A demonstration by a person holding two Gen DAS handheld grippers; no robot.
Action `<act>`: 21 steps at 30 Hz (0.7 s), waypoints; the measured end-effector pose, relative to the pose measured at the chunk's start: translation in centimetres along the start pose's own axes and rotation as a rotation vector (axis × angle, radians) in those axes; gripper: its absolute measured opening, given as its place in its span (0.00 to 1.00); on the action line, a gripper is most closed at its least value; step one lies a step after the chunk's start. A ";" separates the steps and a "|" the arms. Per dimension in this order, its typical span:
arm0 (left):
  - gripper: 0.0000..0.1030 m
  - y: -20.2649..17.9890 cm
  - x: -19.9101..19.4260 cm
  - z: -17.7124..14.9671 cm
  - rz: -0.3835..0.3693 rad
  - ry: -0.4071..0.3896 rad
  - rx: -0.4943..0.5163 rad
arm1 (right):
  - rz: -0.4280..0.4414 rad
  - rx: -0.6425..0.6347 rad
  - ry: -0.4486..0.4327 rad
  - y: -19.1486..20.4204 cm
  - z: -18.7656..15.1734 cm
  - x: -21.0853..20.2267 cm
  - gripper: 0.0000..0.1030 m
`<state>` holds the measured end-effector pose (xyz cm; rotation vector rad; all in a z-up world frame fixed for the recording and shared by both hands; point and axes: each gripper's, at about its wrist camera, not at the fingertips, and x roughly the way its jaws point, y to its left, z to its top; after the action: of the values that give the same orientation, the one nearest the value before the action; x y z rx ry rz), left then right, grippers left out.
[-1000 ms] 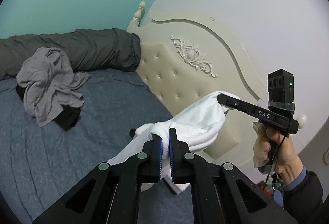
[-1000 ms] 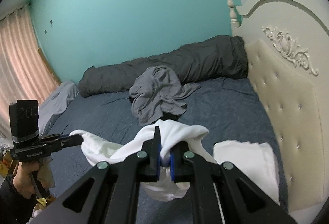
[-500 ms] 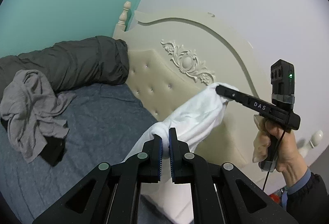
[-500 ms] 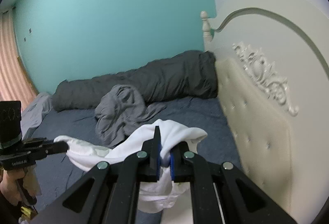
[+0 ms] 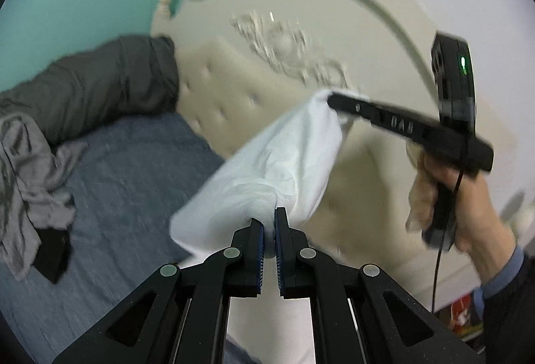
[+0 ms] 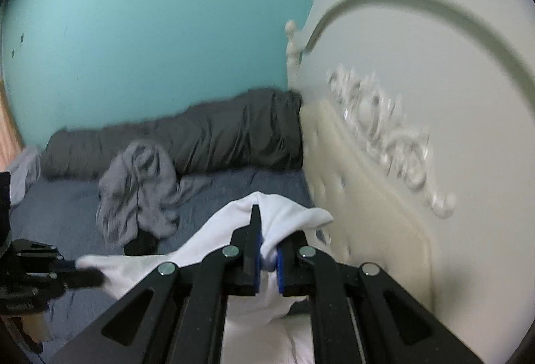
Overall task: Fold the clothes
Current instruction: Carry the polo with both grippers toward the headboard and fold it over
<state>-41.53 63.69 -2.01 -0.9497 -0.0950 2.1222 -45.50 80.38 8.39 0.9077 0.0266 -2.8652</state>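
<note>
Both jaws tight on white garment (image 5: 284,160).

Right claw (image 6: 267,250) clamps white garment (image 6: 287,216); left claw (image 6: 83,277) prob. grips other end.

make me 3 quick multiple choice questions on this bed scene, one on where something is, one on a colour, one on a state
1. Where does the crumpled grey garment lie?
A. on the blue bedsheet
B. on the headboard
C. in a gripper

2. What colour is the cloth held between the two grippers?
A. black
B. white
C. teal

3. How is the left gripper?
A. wide open
B. shut on nothing
C. shut on the cloth

Answers: 1 A, it rests on the sheet in front of the dark rolled duvet. 2 B, the stretched fabric is white. 3 C, white fabric is pinched between its pads, and the right gripper clamps the other end.
</note>
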 end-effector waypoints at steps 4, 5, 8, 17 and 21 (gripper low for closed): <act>0.06 -2.1 0.5 -4.6 -0.026 0.049 0.016 | 0.041 0.016 0.057 -1.4 -4.3 -0.4 0.05; 0.06 -2.7 0.4 -5.5 -0.027 0.054 0.025 | 0.048 0.015 0.072 -1.7 -5.4 -0.8 0.05; 0.06 -3.8 0.3 -7.9 -0.036 0.076 0.025 | 0.073 0.030 0.111 -2.3 -8.5 -2.3 0.05; 0.06 -6.1 1.5 -15.2 -0.036 0.146 -0.013 | 0.095 0.105 0.215 -3.7 -16.2 -5.3 0.06; 0.06 -6.0 1.9 -17.4 -0.031 0.163 -0.042 | 0.109 0.129 0.244 -3.6 -18.9 -6.0 0.06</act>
<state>-27.04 65.01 -13.44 -1.1348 -0.0717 2.0136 -30.26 85.75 -3.74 1.2383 -0.1784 -2.6654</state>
